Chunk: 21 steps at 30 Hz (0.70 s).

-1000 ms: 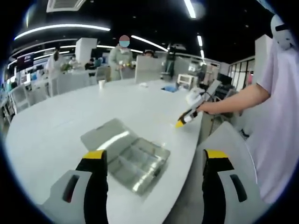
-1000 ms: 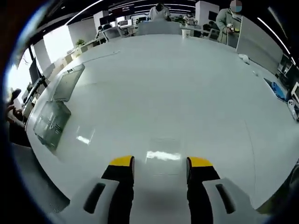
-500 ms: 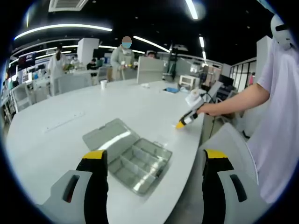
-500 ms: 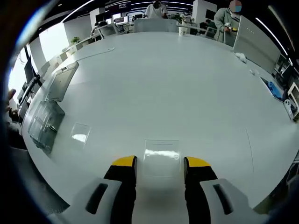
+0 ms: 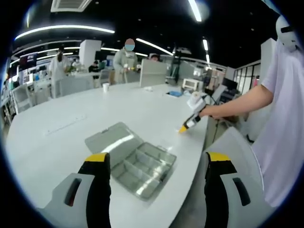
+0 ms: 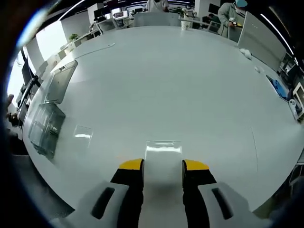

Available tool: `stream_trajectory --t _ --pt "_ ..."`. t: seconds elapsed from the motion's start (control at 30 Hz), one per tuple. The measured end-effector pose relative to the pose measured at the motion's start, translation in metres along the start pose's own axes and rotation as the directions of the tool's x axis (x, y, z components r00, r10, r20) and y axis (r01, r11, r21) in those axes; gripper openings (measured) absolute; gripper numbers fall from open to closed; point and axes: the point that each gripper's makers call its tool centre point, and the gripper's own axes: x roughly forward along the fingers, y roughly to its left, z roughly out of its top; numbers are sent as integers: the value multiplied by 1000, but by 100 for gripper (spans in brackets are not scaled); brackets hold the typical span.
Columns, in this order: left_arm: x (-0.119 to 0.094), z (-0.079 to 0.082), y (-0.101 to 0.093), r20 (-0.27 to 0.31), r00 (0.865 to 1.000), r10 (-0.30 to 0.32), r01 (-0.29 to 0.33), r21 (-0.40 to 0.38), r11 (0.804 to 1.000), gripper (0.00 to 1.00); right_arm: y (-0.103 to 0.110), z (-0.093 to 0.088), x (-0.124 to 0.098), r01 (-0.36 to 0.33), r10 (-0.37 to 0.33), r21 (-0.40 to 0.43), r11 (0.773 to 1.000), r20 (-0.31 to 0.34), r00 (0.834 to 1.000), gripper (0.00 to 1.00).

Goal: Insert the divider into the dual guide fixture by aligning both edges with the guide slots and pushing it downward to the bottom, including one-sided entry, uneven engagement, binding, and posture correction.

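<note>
An open-plan office is being shown: a large white counter (image 5: pixel 71 118) is being lit by long ceiling light strips (image 5: pixel 61 28), while desks with partitions (image 5: pixel 152 71) are being occupied by people in the background.

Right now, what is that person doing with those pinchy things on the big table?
The right gripper sits low on the white table, its jaws on either side of a clear divider lying flat. The left gripper hangs open over the clear compartment box, lid open. Nothing is slotted in yet.
</note>
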Motion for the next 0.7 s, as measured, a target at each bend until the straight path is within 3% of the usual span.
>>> stream_trajectory --t 0.7 --pt "-3 0 5 1 1000 8 -8 9 1000 78 0 2 -1 7 -7 15 1000 13 1000 26"
